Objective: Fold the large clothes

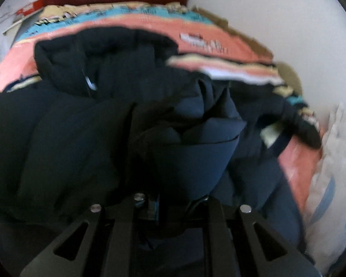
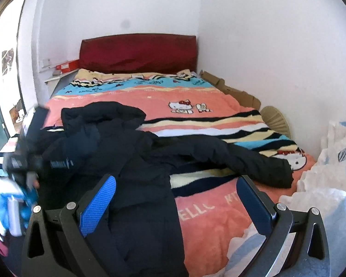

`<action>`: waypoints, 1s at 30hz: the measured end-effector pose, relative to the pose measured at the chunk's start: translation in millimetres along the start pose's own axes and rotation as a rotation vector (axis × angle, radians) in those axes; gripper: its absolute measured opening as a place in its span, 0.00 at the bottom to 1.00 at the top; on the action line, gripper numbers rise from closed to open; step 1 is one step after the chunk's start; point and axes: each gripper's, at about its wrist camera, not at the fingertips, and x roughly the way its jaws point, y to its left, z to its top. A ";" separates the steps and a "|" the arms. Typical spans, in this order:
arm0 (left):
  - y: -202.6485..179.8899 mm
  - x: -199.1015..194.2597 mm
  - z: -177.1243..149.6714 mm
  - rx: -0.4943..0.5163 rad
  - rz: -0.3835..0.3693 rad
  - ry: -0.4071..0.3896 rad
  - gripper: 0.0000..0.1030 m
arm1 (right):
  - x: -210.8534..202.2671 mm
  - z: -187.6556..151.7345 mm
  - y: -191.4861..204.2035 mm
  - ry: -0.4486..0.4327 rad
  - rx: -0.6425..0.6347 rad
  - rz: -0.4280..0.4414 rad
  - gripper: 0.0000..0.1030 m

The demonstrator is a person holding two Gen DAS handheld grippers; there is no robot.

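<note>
A large dark navy padded jacket (image 2: 131,152) lies spread on the bed, hood toward the headboard, one sleeve (image 2: 249,161) stretched to the right. My right gripper (image 2: 175,184) is open and empty, hovering above the jacket's lower part, its blue pads (image 2: 99,205) wide apart. In the blurred left wrist view the jacket (image 1: 80,138) fills the frame. My left gripper (image 1: 173,198) is shut on a bunched fold of jacket fabric (image 1: 200,152), lifted close to the camera. The left gripper also shows blurred at the left of the right wrist view (image 2: 23,161).
The bed has a pink, blue and striped Hello Kitty blanket (image 2: 196,97) and a dark red headboard (image 2: 138,53). White walls close in on the right. A white and blue pillow (image 2: 329,166) lies at right, cardboard (image 2: 230,90) along the wall, a shelf with a red box (image 2: 67,65) at left.
</note>
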 end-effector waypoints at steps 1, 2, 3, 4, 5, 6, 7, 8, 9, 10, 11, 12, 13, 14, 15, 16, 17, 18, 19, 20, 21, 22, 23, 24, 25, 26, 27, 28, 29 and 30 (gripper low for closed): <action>4.9 3.7 -8.0 0.006 0.002 0.013 0.13 | 2.8 -1.6 -0.7 0.007 0.002 0.000 0.99; 4.4 5.7 -8.7 0.008 -0.001 0.016 0.14 | 3.9 -2.0 -0.5 0.011 0.003 0.002 0.99; 3.8 4.9 -12.2 0.006 -0.008 0.015 0.16 | 4.9 -2.9 0.0 0.014 0.003 0.003 0.99; 2.6 0.5 -13.4 0.002 -0.023 0.014 0.21 | 5.5 -3.5 0.8 0.017 0.001 0.005 0.99; 4.2 -4.5 -9.7 -0.003 -0.047 0.015 0.23 | 5.1 -3.5 1.4 0.017 0.001 0.006 0.99; 3.4 -9.2 -9.3 -0.003 -0.063 0.012 0.26 | 4.1 -3.1 1.9 0.015 0.001 0.007 0.99; 4.7 -19.1 -7.9 0.002 -0.070 0.008 0.27 | 2.6 -2.4 2.7 0.011 0.000 0.011 0.99; 4.4 -25.4 -8.9 0.010 -0.078 0.005 0.28 | 1.6 -2.1 3.6 0.009 -0.001 0.013 0.99; 6.9 -35.0 -10.6 0.013 -0.087 0.003 0.29 | 0.9 -1.5 4.7 0.007 -0.003 0.015 0.99; 8.1 -42.9 -13.4 0.014 -0.108 0.000 0.30 | -0.7 -0.7 6.8 0.005 -0.006 0.019 0.99; 8.7 -49.6 -14.5 0.017 -0.126 -0.004 0.31 | -1.0 -0.3 8.6 0.006 -0.009 0.022 0.99; 9.8 -57.7 -16.2 0.021 -0.142 -0.010 0.32 | -1.0 -0.1 10.5 0.008 -0.012 0.025 0.99; 13.2 -70.1 -19.4 0.032 -0.168 -0.023 0.39 | -0.1 0.4 13.7 0.012 -0.017 0.033 0.99; 15.6 -79.8 -21.3 0.040 -0.180 -0.032 0.44 | 0.8 0.5 16.6 0.015 -0.020 0.038 0.99; 18.7 -90.2 -23.6 0.049 -0.189 -0.047 0.49 | 2.1 0.6 20.5 0.019 -0.025 0.044 0.99; 22.5 -104.0 -25.4 0.065 -0.204 -0.065 0.50 | 5.4 1.1 27.2 0.027 -0.034 0.058 0.99; 25.9 -113.5 -26.4 0.074 -0.222 -0.073 0.51 | 7.6 2.0 32.2 0.030 -0.041 0.070 0.99; 28.6 -120.2 -26.0 0.079 -0.236 -0.076 0.52 | 10.0 3.1 37.6 0.033 -0.046 0.082 0.99; 34.0 -131.1 -25.6 0.087 -0.238 -0.089 0.53 | 14.5 6.3 45.9 0.036 -0.052 0.097 0.99; 37.8 -137.1 -24.9 0.092 -0.227 -0.102 0.53 | 17.4 8.9 51.5 0.038 -0.053 0.105 0.99; 45.9 -144.2 -23.4 0.095 -0.209 -0.117 0.53 | 20.6 12.5 58.9 0.038 -0.055 0.119 0.99; 54.0 -146.9 -20.9 0.088 -0.194 -0.128 0.53 | 25.3 17.7 68.9 0.037 -0.062 0.146 1.00; 61.8 -147.9 -18.6 0.079 -0.176 -0.137 0.53 | 29.4 21.3 76.0 0.038 -0.066 0.168 1.00; 74.0 -148.0 -14.7 0.062 -0.139 -0.148 0.53 | 35.1 25.3 84.3 0.044 -0.072 0.198 1.00; 91.9 -147.0 -8.6 0.041 -0.075 -0.162 0.53 | 46.4 31.2 97.3 0.066 -0.086 0.239 1.00; 104.2 -145.6 -4.2 0.023 -0.036 -0.169 0.53 | 54.6 35.0 106.1 0.080 -0.095 0.261 0.99; 124.1 -142.4 2.3 -0.013 0.021 -0.181 0.53 | 66.4 40.0 119.5 0.095 -0.109 0.279 0.99; 134.6 -140.4 5.4 -0.032 0.052 -0.190 0.53 | 74.5 42.8 130.4 0.098 -0.125 0.283 0.99; 148.5 -137.5 9.7 -0.053 0.094 -0.202 0.53 | 81.9 45.1 140.4 0.099 -0.143 0.287 0.99; 161.5 -133.9 13.9 -0.068 0.140 -0.212 0.53 | 91.5 47.0 152.9 0.101 -0.166 0.293 0.99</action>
